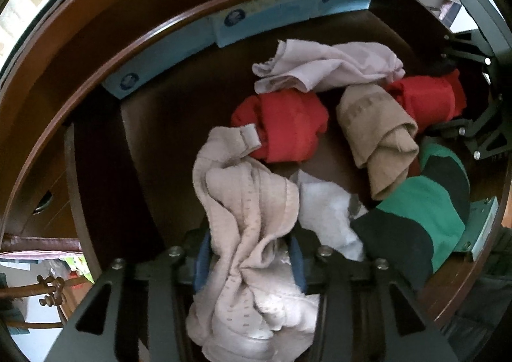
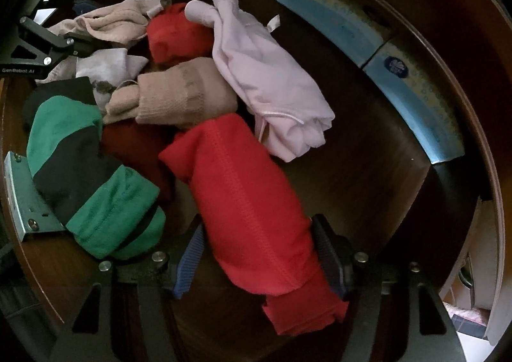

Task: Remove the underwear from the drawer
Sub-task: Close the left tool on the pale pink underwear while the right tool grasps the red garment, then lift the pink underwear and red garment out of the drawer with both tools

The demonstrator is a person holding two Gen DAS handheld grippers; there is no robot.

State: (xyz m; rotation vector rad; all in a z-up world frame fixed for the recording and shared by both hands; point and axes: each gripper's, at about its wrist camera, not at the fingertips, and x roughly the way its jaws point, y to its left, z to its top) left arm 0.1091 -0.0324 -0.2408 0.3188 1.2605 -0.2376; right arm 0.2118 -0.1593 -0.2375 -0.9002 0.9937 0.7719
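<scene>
Your left tongs [image 1: 249, 261] pinch a beige garment [image 1: 246, 208] between blue pads; your right tongs [image 2: 260, 261] clamp a red roll [image 2: 246, 202]. Both pieces lie in the drawer [image 2: 368, 151]. Around them sit a second red roll [image 1: 288, 125], tan socks [image 1: 377, 138], a pale pink fold [image 2: 262, 74], a green-black bundle [image 2: 86, 170], and blue boxes [image 2: 400, 74] along the wall.

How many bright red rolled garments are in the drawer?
2. One red roll lies between the right gripper's pads; the other red roll sits further in, beside the pale pink bundle. More could be buried.
</scene>
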